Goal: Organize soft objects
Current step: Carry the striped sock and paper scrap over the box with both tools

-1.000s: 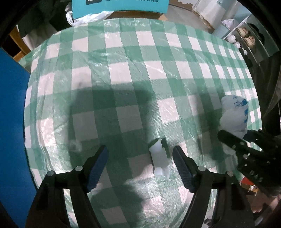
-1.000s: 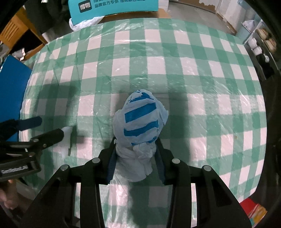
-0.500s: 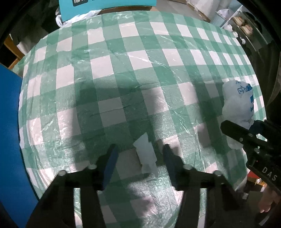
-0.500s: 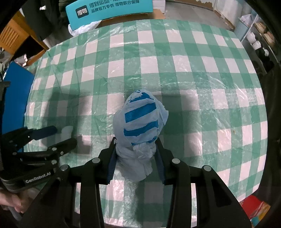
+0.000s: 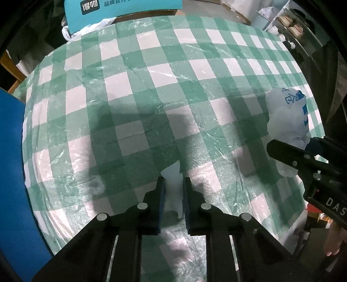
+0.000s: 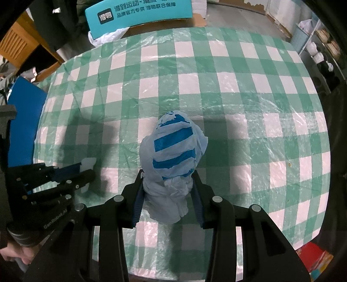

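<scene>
My left gripper (image 5: pixel 174 184) is shut on a small folded white plastic bag (image 5: pixel 172 180), which sticks out past the fingertips above the green-and-white checked tablecloth (image 5: pixel 138 91). My right gripper (image 6: pixel 168 184) is shut on a crumpled white bag with blue stripes (image 6: pixel 173 147), held upright over the table's near side. The striped bag also shows at the right of the left wrist view (image 5: pixel 288 121), with the right gripper's fingers (image 5: pixel 290 151) around it. The left gripper shows at the left of the right wrist view (image 6: pixel 86 171), the small white bag (image 6: pixel 88 162) between its fingers.
A blue board (image 5: pixel 10 173) stands at the table's left edge. A teal sign (image 6: pixel 138 15) and a white bag (image 6: pixel 106 36) lie beyond the far edge. A wooden piece of furniture (image 6: pixel 19 45) is at far left, shelves (image 6: pixel 321 43) at far right.
My left gripper has closed from wide open onto the small white bag and lifted it. My right gripper still holds the striped bag, raised slightly.
</scene>
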Demonstrator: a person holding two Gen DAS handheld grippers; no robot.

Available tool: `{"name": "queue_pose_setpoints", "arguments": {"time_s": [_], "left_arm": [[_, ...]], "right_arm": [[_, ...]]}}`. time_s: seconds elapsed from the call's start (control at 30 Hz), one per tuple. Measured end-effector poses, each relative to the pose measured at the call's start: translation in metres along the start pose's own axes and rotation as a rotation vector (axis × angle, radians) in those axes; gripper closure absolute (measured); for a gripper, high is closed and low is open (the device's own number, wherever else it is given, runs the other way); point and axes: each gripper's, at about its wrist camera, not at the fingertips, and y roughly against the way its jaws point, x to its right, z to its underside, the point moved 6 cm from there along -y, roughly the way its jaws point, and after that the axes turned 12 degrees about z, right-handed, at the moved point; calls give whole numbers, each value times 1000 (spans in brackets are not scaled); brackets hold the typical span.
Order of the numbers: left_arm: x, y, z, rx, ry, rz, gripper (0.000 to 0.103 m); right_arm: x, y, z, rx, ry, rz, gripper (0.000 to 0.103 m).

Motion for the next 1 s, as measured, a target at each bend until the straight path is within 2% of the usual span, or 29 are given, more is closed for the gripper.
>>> {"name": "queue_pose_setpoints", "arguments": {"time_s": [0.47, 0.63, 1.0], "left_arm": [[-5, 38, -2, 56, -28, -24, 88], [-8, 57, -1, 84, -39, -31, 88], [-17, 104, -1, 186, -87, -103, 88]], "right_arm": [[-18, 26, -4, 59, 64, 21, 65], [-33, 45, -9, 95, 91, -1, 65], [-69, 84, -20, 167, 146, -48, 65]]}}
